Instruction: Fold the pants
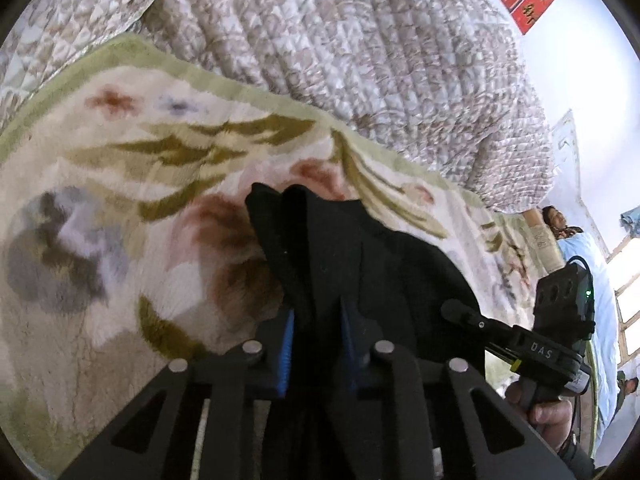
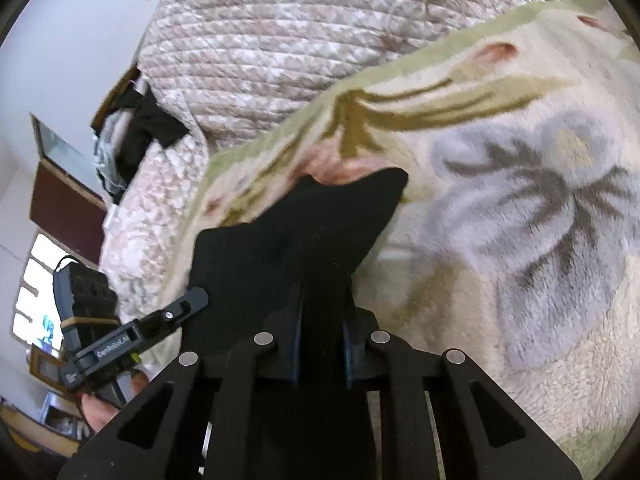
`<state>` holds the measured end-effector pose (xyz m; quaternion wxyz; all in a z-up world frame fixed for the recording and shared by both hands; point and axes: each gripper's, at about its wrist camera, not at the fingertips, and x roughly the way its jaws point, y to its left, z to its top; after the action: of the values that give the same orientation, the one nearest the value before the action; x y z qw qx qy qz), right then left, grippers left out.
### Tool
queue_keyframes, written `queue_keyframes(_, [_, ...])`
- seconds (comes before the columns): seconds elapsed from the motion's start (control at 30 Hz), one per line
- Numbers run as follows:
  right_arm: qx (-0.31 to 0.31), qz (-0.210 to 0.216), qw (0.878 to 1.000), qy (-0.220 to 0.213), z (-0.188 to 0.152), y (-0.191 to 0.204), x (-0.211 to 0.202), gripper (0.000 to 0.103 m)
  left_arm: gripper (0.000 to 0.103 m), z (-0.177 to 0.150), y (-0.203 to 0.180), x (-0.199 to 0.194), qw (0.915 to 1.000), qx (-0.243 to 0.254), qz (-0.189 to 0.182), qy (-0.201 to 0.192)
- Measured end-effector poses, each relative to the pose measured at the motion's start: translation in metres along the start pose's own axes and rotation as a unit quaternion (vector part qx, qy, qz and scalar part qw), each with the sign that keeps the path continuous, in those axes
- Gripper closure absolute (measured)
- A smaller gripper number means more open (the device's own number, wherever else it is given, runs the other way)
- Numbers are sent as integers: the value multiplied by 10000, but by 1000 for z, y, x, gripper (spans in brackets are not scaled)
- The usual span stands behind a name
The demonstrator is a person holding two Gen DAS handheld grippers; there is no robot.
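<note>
Left tool (image 1: 318,344): blue pads are seen pinching a bunched fold of the black pants (image 1: 344,248), nearest the left wrist lens.
Right tool (image 2: 320,346): pads are pressed on another fold of the same cloth (image 2: 288,248).
Pants, axis: from each tool the cloth is drawn straight forward, rising to a crumpled peak ahead of the fingertips; the overall long axis cannot be told.
Pants, place: gathered between and just ahead of both tools, held above the floral blanket (image 1: 132,184).
Pants, look: plain black, matte, thickly folded, with soft ridges and a loose flap edge.
Beyond the tools: a quilted bedspread (image 1: 340,48) is seen behind the blanket.
Beside the left tool: the right tool's side is visible (image 1: 532,354), gripped by a hand (image 1: 548,416).
</note>
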<state>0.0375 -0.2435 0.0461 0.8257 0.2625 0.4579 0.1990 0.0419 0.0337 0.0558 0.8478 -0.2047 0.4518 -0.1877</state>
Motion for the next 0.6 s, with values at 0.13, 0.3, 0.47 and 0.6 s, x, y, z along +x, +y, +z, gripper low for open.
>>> queue_keyframes(0.13, [-276,199,9994,-111,17,25,-5,88,82,17,-11,-10,9994,302,84,-136])
queue_keyframes(0.3, [-569,256,9980,-122,50,49,14,88,81,55,-1,-5,9983,459,280,-242])
queue_keyframes(0.47, [-710,160,9973,15,83,55,53,88,81,95,9,14,9949,715,617,-340])
queue_keyframes(0.6, [-830,93,9965,68,102,50,83,88,81,115,25,34,9942,680,754,-345])
